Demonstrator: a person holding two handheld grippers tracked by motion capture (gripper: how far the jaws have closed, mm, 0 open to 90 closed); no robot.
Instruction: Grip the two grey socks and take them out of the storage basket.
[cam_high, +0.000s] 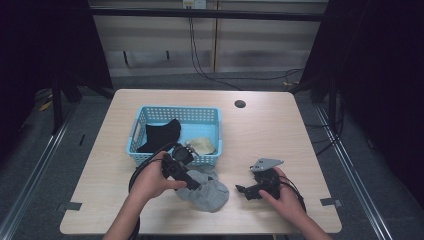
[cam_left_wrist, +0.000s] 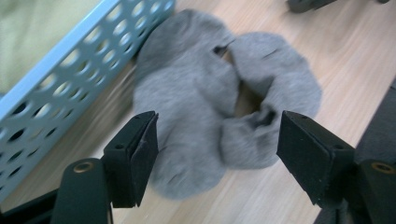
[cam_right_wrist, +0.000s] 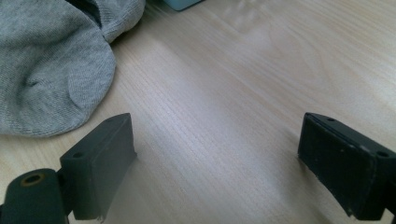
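A pair of grey socks (cam_high: 206, 192) lies bunched on the wooden table (cam_high: 260, 131) just in front of a light blue basket (cam_high: 176, 114). My left gripper (cam_high: 192, 185) hovers over the socks (cam_left_wrist: 219, 100), open, its jaws straddling the fabric without touching it. To the right of the socks, my right gripper (cam_high: 242, 191) rests low over bare wood, open, pointing left toward them; the sock's edge (cam_right_wrist: 46, 74) lies at the upper left of its view. Inside the basket are a black sock (cam_high: 162, 134) and a pale yellow-green cloth (cam_high: 204, 144).
The basket's perforated wall (cam_left_wrist: 60, 98) runs close along the left of the socks. A round cable hole (cam_high: 240, 104) sits near the table's far edge. Bare wood stretches to the right and far side. Cables trail from both grippers.
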